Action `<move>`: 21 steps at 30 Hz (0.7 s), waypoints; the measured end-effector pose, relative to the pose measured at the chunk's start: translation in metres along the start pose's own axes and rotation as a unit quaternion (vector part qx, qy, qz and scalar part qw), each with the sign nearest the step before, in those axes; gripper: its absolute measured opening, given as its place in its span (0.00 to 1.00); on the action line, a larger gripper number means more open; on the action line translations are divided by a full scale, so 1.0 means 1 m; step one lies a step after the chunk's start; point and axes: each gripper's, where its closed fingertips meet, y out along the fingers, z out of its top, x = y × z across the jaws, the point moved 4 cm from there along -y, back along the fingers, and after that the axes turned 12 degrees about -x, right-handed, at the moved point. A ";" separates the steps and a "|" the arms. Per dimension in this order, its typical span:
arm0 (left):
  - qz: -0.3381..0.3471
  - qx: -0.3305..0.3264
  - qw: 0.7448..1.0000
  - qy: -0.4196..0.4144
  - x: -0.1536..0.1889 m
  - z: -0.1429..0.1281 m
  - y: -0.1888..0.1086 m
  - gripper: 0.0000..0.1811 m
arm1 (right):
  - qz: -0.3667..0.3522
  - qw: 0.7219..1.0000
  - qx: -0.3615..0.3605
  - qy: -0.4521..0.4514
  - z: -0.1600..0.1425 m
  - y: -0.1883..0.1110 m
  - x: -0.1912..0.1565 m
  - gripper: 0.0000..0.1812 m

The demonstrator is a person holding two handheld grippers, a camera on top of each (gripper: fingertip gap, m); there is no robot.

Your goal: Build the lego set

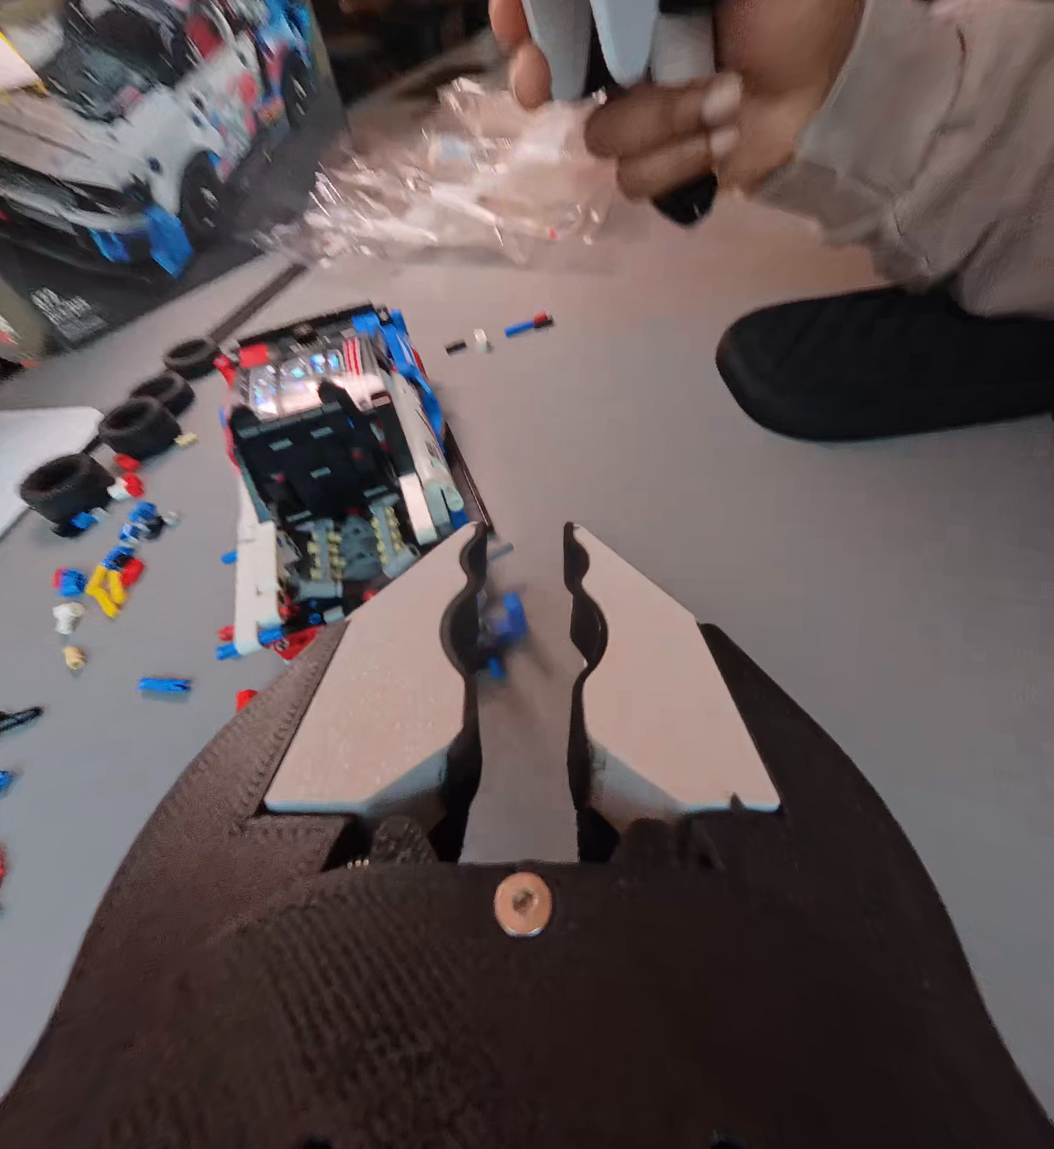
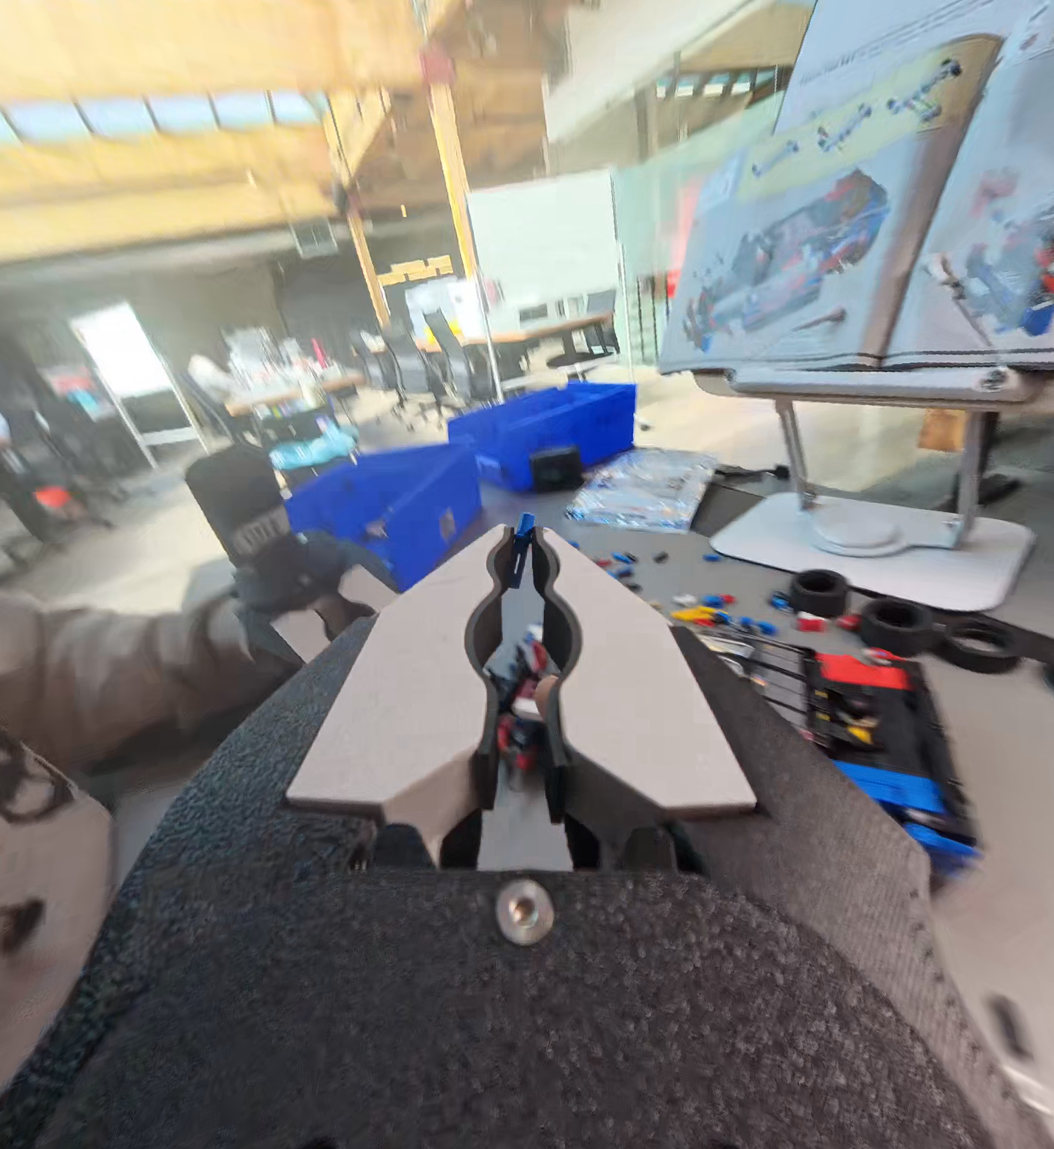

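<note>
The grey tabletop (image 1: pixel 760 559) carried the half-built lego car (image 1: pixel 338 472) just ahead and left of the left tongs (image 1: pixel 524 541), whose jaws stood spread over a small blue piece (image 1: pixel 503 628) lying between them. Four black tyres (image 1: pixel 139 426) sat further left of the car. The right tongs (image 2: pixel 523 538), raised, were pinching a blue pin (image 2: pixel 521 541) at their tips.

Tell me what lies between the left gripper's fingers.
In the left wrist view, a small blue piece sits between the open left gripper fingers, blurred, close to the left finger; whether it touches it is unclear. Otherwise only bare grey table.
</note>
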 end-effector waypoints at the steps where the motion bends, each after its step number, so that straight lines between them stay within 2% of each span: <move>1: 0.013 0.028 1.000 -0.005 -0.001 0.008 -0.004 0.12 | 0.022 0.998 0.037 0.043 -0.001 0.013 -0.014 0.02; 4: 0.013 0.085 0.995 -0.045 0.002 0.022 -0.010 0.13 | 0.101 0.982 0.070 0.142 -0.027 0.056 -0.051 0.01; 8: -0.024 0.119 0.989 -0.088 0.007 0.029 -0.012 0.13 | 0.129 0.967 0.065 0.208 -0.056 0.085 -0.064 0.01; 14: 0.017 0.128 0.989 -0.079 0.003 0.033 -0.019 0.02 | 0.154 0.957 0.069 0.237 -0.066 0.094 -0.071 0.02; 21: 0.015 0.124 0.989 -0.078 -0.001 0.031 -0.022 0.00 | 0.168 0.949 0.076 0.256 -0.067 0.091 -0.065 0.01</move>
